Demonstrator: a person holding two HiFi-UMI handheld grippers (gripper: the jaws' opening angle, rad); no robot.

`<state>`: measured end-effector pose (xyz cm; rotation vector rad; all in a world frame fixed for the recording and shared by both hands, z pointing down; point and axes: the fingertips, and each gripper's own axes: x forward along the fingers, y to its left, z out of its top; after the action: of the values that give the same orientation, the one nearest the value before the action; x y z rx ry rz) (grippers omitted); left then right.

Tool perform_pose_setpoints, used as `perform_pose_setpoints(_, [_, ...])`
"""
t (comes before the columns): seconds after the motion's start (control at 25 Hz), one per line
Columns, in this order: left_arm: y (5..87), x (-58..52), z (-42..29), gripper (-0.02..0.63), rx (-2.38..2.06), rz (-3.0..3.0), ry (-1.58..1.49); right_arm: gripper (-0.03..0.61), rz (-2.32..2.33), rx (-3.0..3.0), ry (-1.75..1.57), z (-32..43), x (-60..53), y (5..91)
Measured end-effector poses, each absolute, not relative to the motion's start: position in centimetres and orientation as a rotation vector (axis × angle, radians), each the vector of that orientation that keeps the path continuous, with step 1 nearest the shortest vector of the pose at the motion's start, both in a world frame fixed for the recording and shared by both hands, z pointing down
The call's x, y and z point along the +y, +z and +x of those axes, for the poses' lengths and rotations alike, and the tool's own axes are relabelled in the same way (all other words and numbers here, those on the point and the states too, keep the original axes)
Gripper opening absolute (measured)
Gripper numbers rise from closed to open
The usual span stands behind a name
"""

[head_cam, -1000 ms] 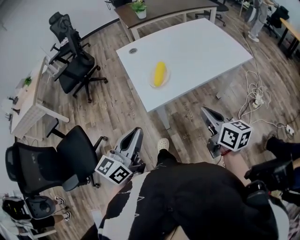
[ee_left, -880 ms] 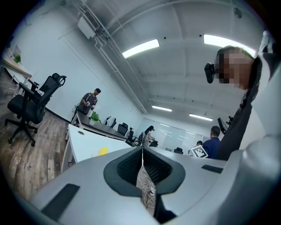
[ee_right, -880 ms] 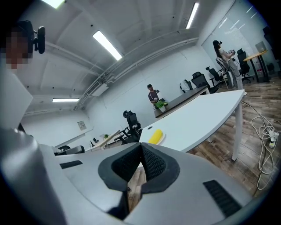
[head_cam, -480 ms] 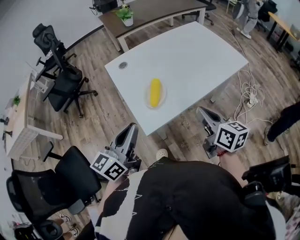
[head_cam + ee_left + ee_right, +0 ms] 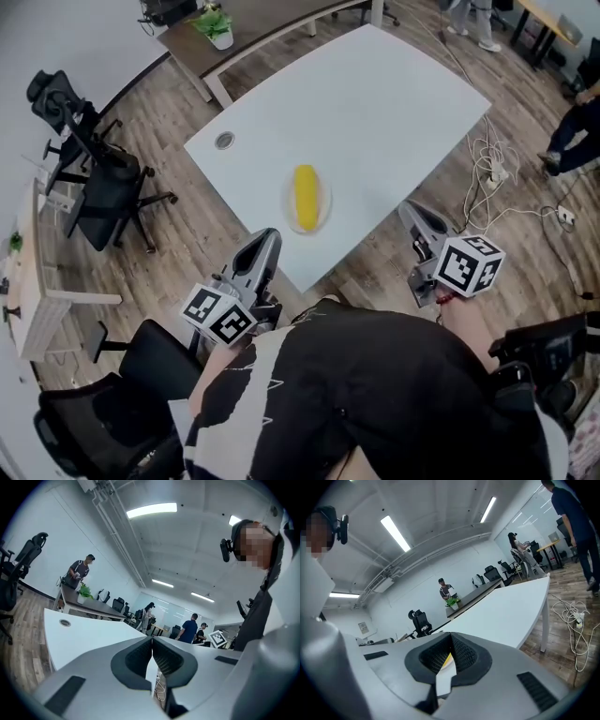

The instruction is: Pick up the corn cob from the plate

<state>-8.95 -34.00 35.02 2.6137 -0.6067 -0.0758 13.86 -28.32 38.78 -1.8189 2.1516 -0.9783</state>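
Observation:
A yellow corn cob [image 5: 306, 193] lies on a small white plate [image 5: 322, 216] near the front edge of the white table [image 5: 394, 103]. My left gripper [image 5: 266, 236] is shut with nothing in it; its tips hang just short of the table's near corner, left of the plate. In the left gripper view the pads [image 5: 163, 657] meet with nothing between them. My right gripper [image 5: 410, 208] is off the table's right edge, shut and holding nothing. In the right gripper view a sliver of the corn cob [image 5: 447, 658] shows through the gap under the closed tips.
Black office chairs stand at the left [image 5: 98, 192] and lower left [image 5: 112, 417]. A wooden desk with a potted plant [image 5: 214, 23] is behind the table. Cables and a power strip [image 5: 497, 173] lie on the floor at the right, near a person's legs [image 5: 572, 127].
The table and corn cob have come closer and lower in the head view. Both grippers have moved forward toward the table edge, still shut.

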Motion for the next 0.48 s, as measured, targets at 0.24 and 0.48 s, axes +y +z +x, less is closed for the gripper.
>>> perform_pose_setpoints(0.24, [39.5,-36.8,-6.8,0.021,-0.531,2.603,0.086,0.014,-1.879,2.074,-0.967,14.9,-29.3,40.8])
perform_pose_setpoints(0.48, [46.4,-38.9,-3.4,0.296,-0.562,2.601,0.461,0.014,-1.939,1.992,-1.007,16.5,-28.9,42.7])
